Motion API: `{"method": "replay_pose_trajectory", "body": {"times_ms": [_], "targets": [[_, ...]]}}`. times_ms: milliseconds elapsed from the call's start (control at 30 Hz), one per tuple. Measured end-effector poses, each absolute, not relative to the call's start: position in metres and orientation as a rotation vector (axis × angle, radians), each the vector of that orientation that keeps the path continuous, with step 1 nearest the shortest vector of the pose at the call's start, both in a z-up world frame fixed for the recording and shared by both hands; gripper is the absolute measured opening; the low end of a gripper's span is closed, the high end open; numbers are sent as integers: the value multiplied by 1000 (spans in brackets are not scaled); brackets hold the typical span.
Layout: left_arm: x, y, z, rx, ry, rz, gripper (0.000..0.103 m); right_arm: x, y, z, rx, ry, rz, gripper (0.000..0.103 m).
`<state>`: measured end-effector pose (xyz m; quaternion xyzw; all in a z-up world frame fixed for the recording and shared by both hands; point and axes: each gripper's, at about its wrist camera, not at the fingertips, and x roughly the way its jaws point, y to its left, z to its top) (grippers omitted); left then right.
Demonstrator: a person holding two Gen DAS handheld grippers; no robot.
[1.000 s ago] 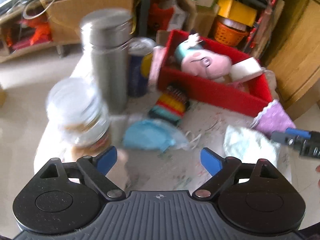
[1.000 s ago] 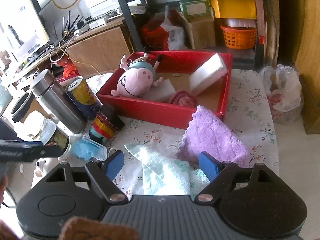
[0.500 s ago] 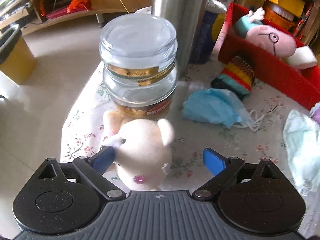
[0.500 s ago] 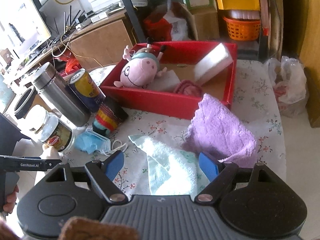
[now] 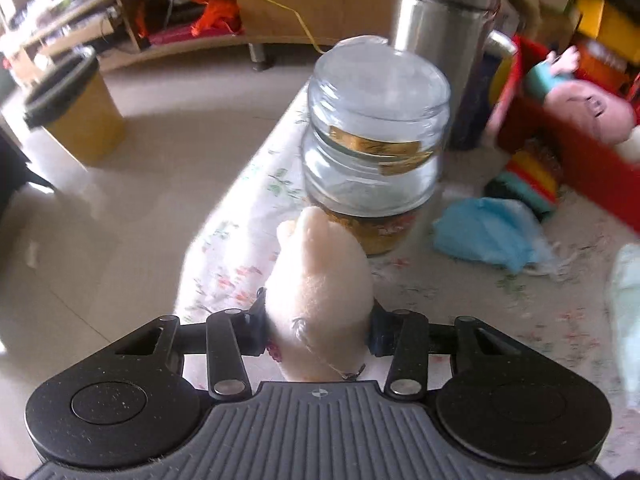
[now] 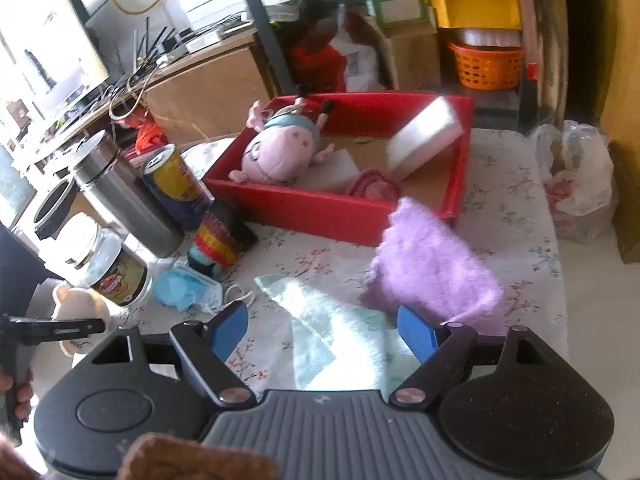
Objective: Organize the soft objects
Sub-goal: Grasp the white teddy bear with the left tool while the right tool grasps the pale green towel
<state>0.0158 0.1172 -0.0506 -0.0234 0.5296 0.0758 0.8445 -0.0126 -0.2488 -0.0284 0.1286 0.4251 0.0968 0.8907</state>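
My left gripper [image 5: 318,330] is shut on a small cream plush bear [image 5: 318,288] at the table's left edge, just in front of a glass jar [image 5: 374,136]. The bear also shows in the right wrist view [image 6: 80,304]. My right gripper [image 6: 322,330] is open and empty above a pale green towel [image 6: 336,336], with a purple cloth [image 6: 432,268] just to its right. A red box [image 6: 320,210] at the back holds a pink pig plush [image 6: 280,152], white sponges [image 6: 424,136] and a pink cloth [image 6: 372,186].
A steel flask [image 6: 120,196], a yellow-blue can [image 6: 178,186], a striped sock roll [image 6: 214,242] and a blue face mask [image 6: 186,290] stand between jar and box. A bin [image 5: 70,108] stands on the floor left. A plastic bag [image 6: 576,184] sits at the table's right.
My left gripper has closed on the plush bear, which has turned its back to the camera. My right gripper has held over the green towel.
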Motion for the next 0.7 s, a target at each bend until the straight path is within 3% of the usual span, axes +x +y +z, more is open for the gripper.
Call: {"method": "replay_pose_trajectory", "body": {"times_ms": [567, 633, 667, 700], "targets": [[17, 32, -28, -239, 1129, -259, 45, -12, -247, -68, 270, 1028, 221, 55], [18, 28, -28, -231, 1130, -266, 46, -7, -243, -72, 235, 1037, 187, 52], [17, 26, -27, -227, 1130, -270, 46, -5, -242, -76, 219, 1051, 171, 45], [16, 26, -27, -223, 1133, -274, 46, -3, -240, -84, 210, 1078, 168, 33]]}}
